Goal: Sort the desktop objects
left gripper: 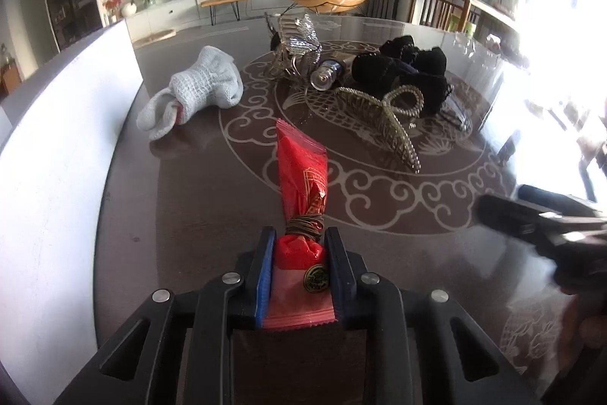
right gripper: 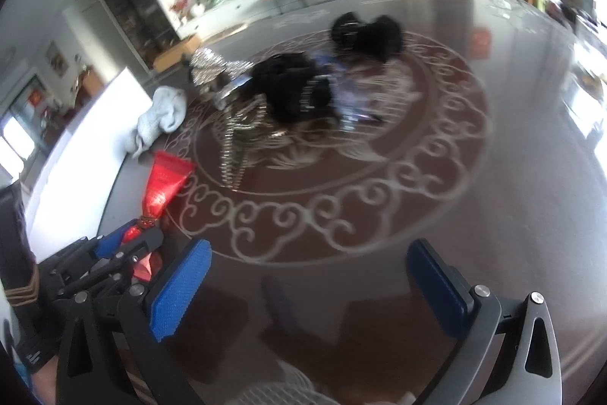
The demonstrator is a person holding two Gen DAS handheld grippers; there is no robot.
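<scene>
- Leftmost, a tall white panel [left gripper: 72, 147] stands along the left edge of the table [left gripper: 189, 222], with a pale knitted sock [left gripper: 197, 90] lying loose just beside it.
- Next, at the near middle, the left gripper [left gripper: 301, 253] is clamped on a red snack packet [left gripper: 303, 173]: its blue pads [left gripper: 265, 276] press the bunched end just below a wrap of thin elastic bands [left gripper: 305, 224], and the rest of the packet lies forward on the table, pointing away.
- By the look of it the packet is light, crinkly and slick, and soft enough to crush; the tied neck seems the firmest place to hold, and a squeeze higher up would likely slip or burst it.
- Further back in the middle sit a wire basket [left gripper: 294, 44] with silver foil, a small battery [left gripper: 326, 73] on its side, and a gold claw hair clip [left gripper: 383, 124] with a clear coil hair tie [left gripper: 404, 99] touching it.
- Right of those, a heap of black cloth [left gripper: 409, 71] lies in a tangle; the clip and heap crowd the centre, so any path across may snag them.
- Far right and near, the right gripper [right gripper: 307, 287] hangs over bare table with its fingers spread wide and nothing between them.
</scene>
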